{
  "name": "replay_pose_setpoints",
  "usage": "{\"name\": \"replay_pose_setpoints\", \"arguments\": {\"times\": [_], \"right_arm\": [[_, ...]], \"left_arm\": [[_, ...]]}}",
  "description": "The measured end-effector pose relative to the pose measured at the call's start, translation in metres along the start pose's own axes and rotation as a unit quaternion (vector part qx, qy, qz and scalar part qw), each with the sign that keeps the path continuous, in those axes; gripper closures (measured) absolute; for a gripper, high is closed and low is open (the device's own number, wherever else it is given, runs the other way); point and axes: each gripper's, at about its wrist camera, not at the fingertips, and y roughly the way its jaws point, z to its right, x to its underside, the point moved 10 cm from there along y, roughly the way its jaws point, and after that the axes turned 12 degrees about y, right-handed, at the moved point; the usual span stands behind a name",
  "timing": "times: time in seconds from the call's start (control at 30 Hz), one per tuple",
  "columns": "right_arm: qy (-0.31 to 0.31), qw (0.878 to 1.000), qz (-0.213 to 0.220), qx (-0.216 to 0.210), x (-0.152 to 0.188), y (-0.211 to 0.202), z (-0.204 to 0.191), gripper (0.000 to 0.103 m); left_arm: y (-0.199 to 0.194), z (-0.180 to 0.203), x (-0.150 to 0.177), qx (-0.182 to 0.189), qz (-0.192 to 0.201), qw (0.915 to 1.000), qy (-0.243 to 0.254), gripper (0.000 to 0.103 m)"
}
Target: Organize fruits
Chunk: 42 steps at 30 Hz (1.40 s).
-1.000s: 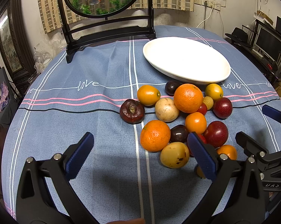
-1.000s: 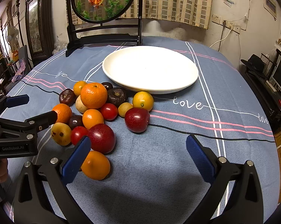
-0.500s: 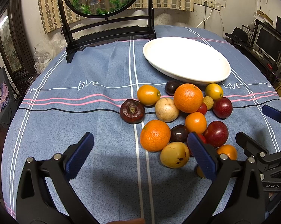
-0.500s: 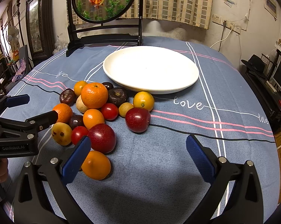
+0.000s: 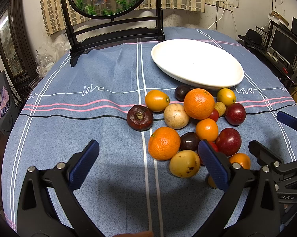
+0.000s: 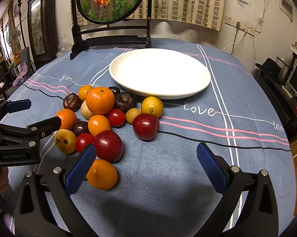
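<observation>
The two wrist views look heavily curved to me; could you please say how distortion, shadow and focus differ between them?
Left wrist view: strong fisheye bowing, dark corners, fruit sharp, a soft shadow on the tablecloth between the open left gripper fingers. Right wrist view: same bowing, similar shadow beneath the open right gripper, white plate evenly lit without glare.

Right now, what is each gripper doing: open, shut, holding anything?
Left gripper: open, holding nothing, above the tablecloth.
Right gripper: open, holding nothing.
</observation>
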Motion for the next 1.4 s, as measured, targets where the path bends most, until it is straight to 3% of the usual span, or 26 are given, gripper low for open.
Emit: {"name": "replay_pose_setpoints", "arguments": {"times": [0.7,0.93,1.2,1.27,1.33,1.4], "right_arm": [[-0.01,1.0,-0.005,0.003,-0.002,0.0,0.0,0.001],[-0.051,0.998,-0.041,-0.011,0.032,0.004,-0.004,0.001],[-0.079,0.994,-0.064,-0.037,0.054,-0.002,-0.01,0.001],[-0.095,0.993,-0.066,-0.037,0.053,0.001,-0.022,0.009],[-0.108,0.991,-0.077,-0.032,0.056,0.01,-0.031,0.026],[-0.118,0.989,-0.086,-0.021,0.059,0.019,-0.036,0.03]], "left_arm": [[0.0,-0.001,0.0,0.0,0.001,1.0,0.001,0.002],[-0.004,-0.007,-0.004,0.007,0.017,0.9998,-0.01,0.002],[0.007,-0.01,-0.002,0.03,0.005,0.9994,-0.018,0.002],[0.006,-0.017,-0.002,0.028,0.007,0.9993,-0.023,0.002],[0.005,-0.023,-0.003,0.027,0.007,0.9991,-0.031,0.002],[0.007,-0.028,0.0,0.028,0.004,0.9988,-0.039,0.002]]}}
